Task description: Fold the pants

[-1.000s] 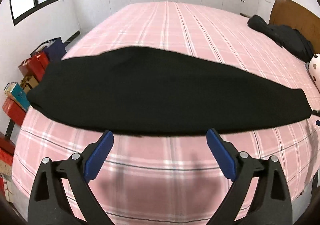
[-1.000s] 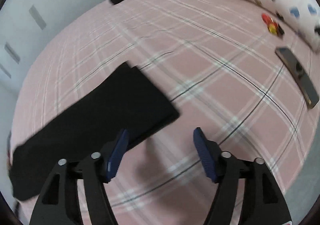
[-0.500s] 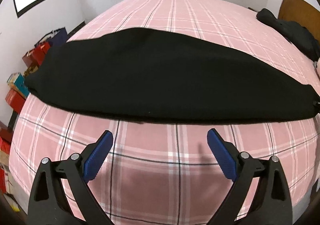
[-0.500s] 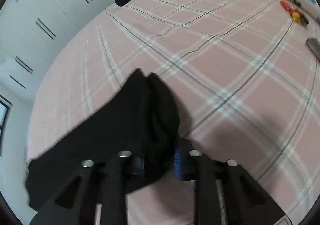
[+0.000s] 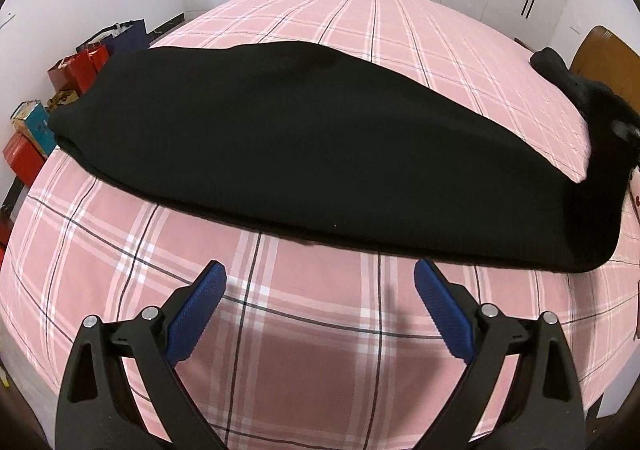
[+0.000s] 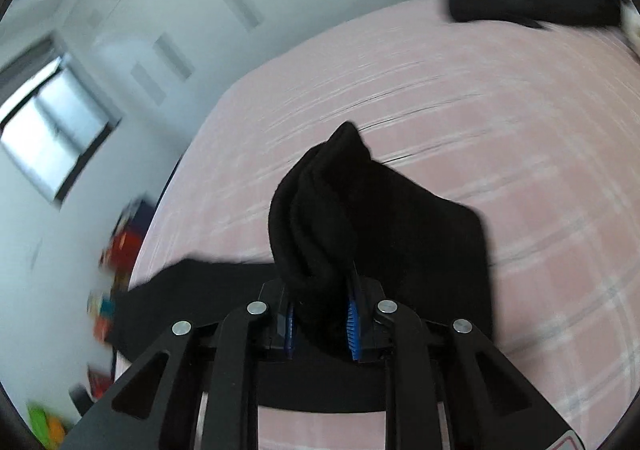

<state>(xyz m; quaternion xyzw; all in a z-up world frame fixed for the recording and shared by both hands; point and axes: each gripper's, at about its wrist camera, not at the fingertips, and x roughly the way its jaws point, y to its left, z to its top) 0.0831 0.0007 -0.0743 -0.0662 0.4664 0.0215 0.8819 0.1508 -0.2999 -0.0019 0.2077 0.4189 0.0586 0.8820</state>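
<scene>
Left gripper [image 5: 320,290] open, hovering over the pink plaid bed [image 5: 304,330] just short of the black pants [image 5: 304,154], which lie lengthwise across it. Right gripper [image 6: 320,324] clamped on the bunched leg end, lifted off the bed. Likely step: carry that end over toward the other end. Keep it low and taut, align edges, pin the near edge with the left gripper. No readable labels or writing.

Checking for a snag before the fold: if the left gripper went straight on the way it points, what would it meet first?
The open left gripper would probably meet the pink plaid bedsheet first, then the near edge of the black pants lying across it. Depth is uncertain.
</scene>
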